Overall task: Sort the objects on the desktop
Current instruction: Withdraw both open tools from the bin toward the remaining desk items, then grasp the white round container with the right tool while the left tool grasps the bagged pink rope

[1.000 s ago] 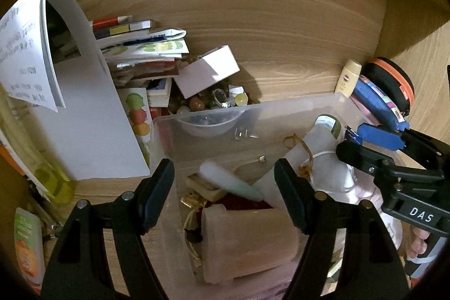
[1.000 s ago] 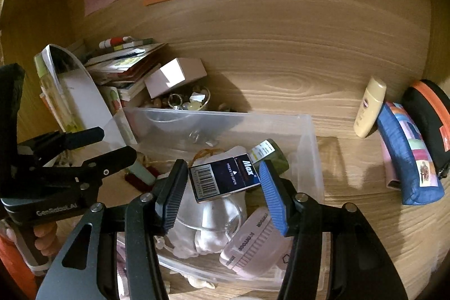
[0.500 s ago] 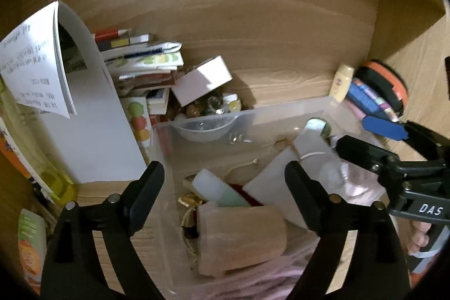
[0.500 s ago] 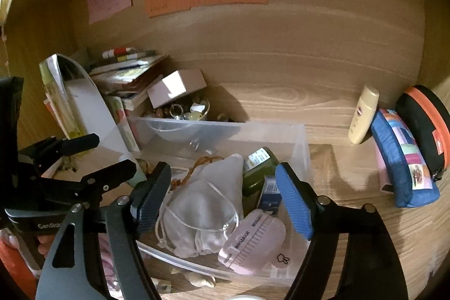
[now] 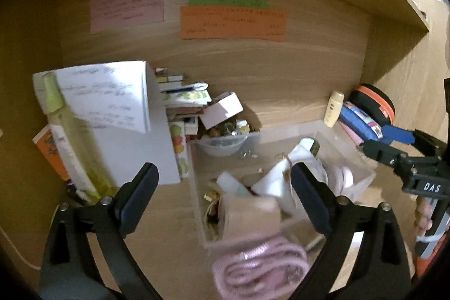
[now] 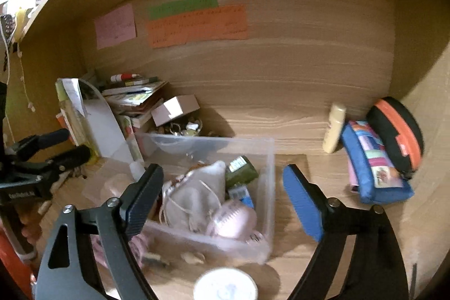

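A clear plastic bin [image 6: 268, 159] stands on the wooden desk, also in the left wrist view [image 5: 194, 159]. It holds a white drawstring pouch [image 6: 194, 196], a green bottle [image 6: 240, 169], a blue Max box [image 6: 242, 194], a pink brush [image 6: 233, 220] and a tan cup [image 5: 250, 215]. My right gripper [image 6: 222, 198] is open and empty, held back above the bin's front. My left gripper [image 5: 225, 193] is open and empty, above the bin's left front. Each gripper shows in the other's view, the right one [image 5: 388, 142] and the left one [image 6: 64, 145].
Books and a white box [image 6: 174, 108] pile at the back left beside a bowl of trinkets [image 6: 182, 128]. A yellow spray bottle [image 5: 70, 137] and paper [image 5: 112, 100] stand left. A lotion bottle [image 6: 334, 128], blue pouch [image 6: 374, 162] and orange-black case [image 6: 396, 131] lie right. A pink cloth [image 5: 258, 269] lies in front.
My right gripper let go of the blue Max box, which now lies in the bin. Both grippers opened wider and drew back and up from the bin.
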